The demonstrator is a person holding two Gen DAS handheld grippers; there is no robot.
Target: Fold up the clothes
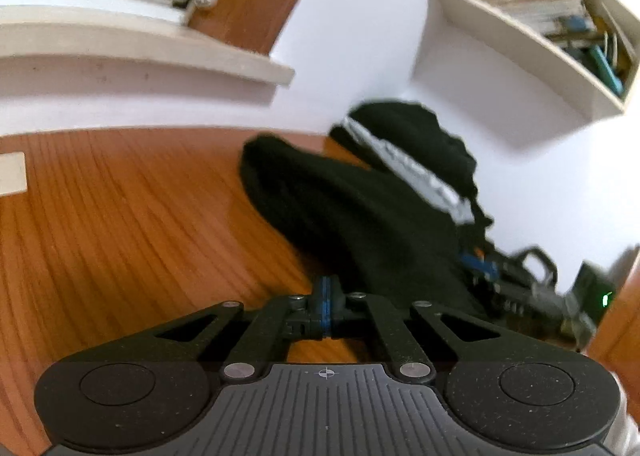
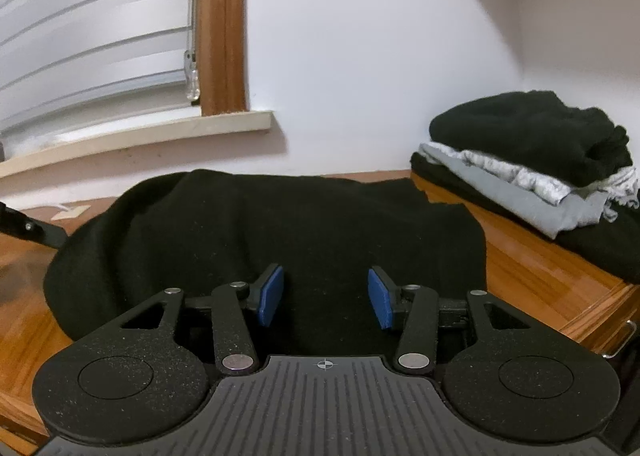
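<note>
We see a white-walled corner with a wooden-framed window (image 2: 120,36), its sill (image 2: 160,128) and a wall shelf of books (image 1: 552,8) above a wooden worktop (image 1: 120,216). One black garment (image 2: 260,236) lies spread across the worktop, and one stack of folded clothes (image 2: 540,160) sits at the far right, black pieces with a grey one and a patterned one between them. There are two hand-held grippers. The left hand-held gripper (image 1: 327,302) is tilted downward, its blue pads pressed together at the near edge of the garment; whether any cloth is pinched between them we cannot tell. The right hand-held gripper (image 2: 325,296) points forward over the near part of the black garment with its two blue pads (image 2: 270,296) standing apart, nothing held between them. In the left wrist view the right hand-held gripper shows blurred at the garment's right side. A small pale slip (image 1: 12,172) lies on the worktop at the far left.
</note>
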